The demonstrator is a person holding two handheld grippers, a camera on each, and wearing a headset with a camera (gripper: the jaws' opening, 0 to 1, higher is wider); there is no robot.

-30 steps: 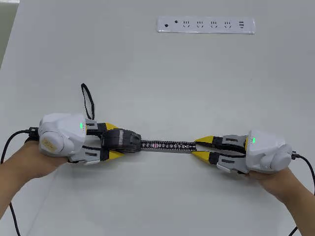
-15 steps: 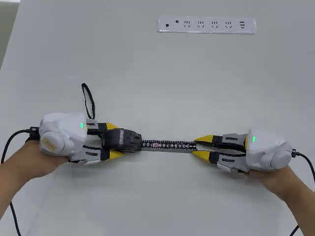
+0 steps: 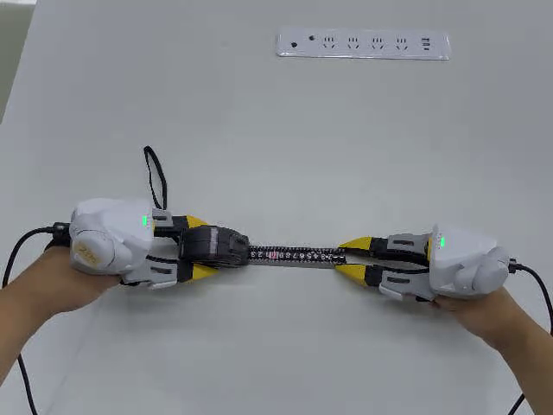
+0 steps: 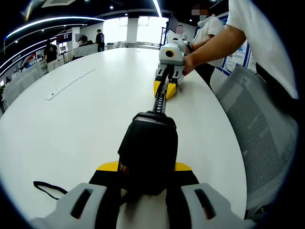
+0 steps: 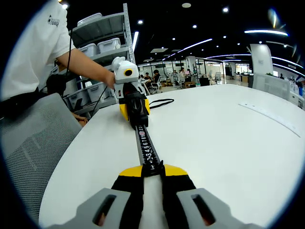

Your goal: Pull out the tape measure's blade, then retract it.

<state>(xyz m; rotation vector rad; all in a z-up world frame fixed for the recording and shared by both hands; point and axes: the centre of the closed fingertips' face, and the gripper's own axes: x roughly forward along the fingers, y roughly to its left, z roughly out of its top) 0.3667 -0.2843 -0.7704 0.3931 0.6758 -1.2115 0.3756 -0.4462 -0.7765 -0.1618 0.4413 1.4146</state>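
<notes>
White, yellow-tipped left tool and right tool have black cables

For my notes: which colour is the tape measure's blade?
Narrow black blade with white numerals; right gripper view.

left gripper: fingers clamped | right gripper: fingers pinched | tips facing

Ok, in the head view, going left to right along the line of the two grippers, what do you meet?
left gripper, shut on the case → tape measure case → extended blade → right gripper, shut on the blade's end
</notes>
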